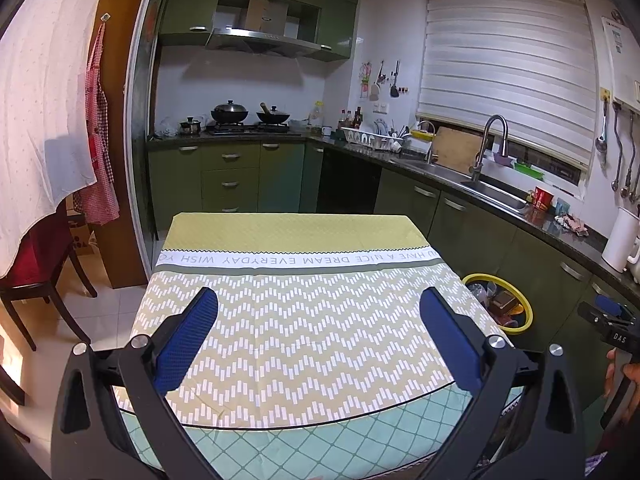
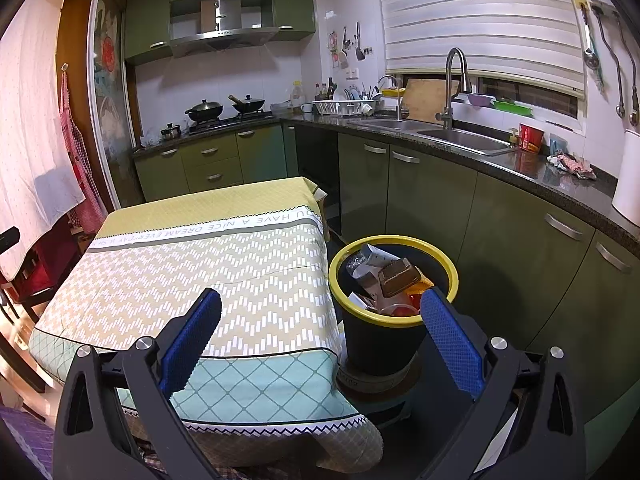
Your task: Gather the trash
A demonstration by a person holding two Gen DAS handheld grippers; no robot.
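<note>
A black trash bin with a yellow rim stands on the floor at the right of the table; it also shows in the left wrist view. It holds several pieces of trash, among them a brown plastic tray, white paper and a clear cup. My left gripper is open and empty above the patterned tablecloth. My right gripper is open and empty, spanning the table's right edge and the bin. The right gripper also shows at the left wrist view's right edge.
The table carries only its cloth. Green cabinets and a dark counter with a sink run along the right, close behind the bin. A stove with pans is at the back. A dark chair stands on the left.
</note>
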